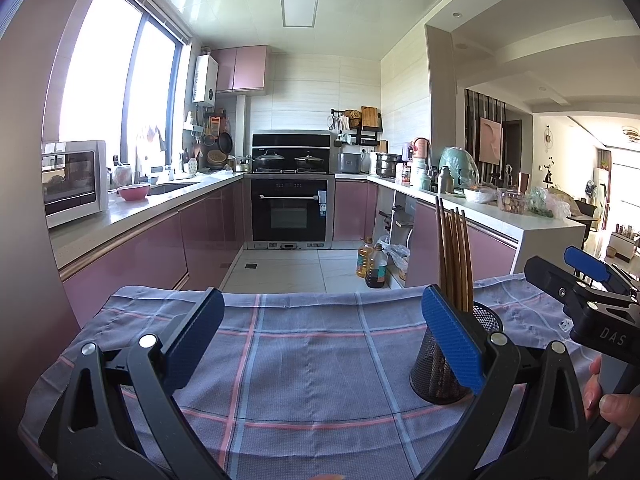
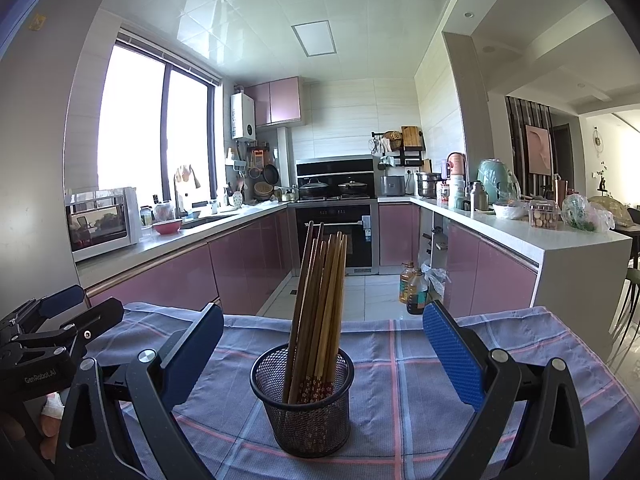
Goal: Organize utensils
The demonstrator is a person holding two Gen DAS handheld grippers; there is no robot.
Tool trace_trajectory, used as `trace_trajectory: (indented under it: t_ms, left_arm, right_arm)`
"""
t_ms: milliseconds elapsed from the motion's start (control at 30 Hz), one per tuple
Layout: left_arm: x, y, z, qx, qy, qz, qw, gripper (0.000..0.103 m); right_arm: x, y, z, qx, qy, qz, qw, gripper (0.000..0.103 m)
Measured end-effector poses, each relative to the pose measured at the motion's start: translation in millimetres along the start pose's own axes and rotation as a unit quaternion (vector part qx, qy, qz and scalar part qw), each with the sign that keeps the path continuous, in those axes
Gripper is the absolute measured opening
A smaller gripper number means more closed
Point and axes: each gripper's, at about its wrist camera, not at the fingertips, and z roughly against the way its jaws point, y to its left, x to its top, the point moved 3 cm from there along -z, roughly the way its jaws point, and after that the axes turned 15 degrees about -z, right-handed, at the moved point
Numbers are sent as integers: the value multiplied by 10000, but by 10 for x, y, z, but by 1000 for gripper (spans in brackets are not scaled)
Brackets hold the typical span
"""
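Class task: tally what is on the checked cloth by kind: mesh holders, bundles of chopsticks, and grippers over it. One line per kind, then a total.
Black mesh holder: 1
Bundle of wooden chopsticks, standing in the holder: 1 (single sticks overlap too much to count)
Grippers, both open: 2, left gripper and right gripper
Total: 4

I am looking at a black wire-mesh metal holder (image 2: pixel 302 400) packed with brown wooden chopsticks (image 2: pixel 320 304), their lower ends showing a red flowered print. It is sitting on a matt woven checked cloth (image 2: pixel 400 400). My right gripper (image 2: pixel 323 354) is showing matt black plastic arms, silvery metal rivets and blue textured pads (image 2: pixel 454 354). Behind, pink cabinet fronts (image 2: pixel 256 264) are gleaming glossy.
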Motion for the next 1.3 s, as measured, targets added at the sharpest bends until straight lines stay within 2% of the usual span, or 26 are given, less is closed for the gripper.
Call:
trace_trajectory:
  t_ms: [1300]
  left_arm:
    - [-45,18,18,12,77,-36,10000,97]
  right_arm:
    - [-24,23,13,-35,-16,-35,10000,97]
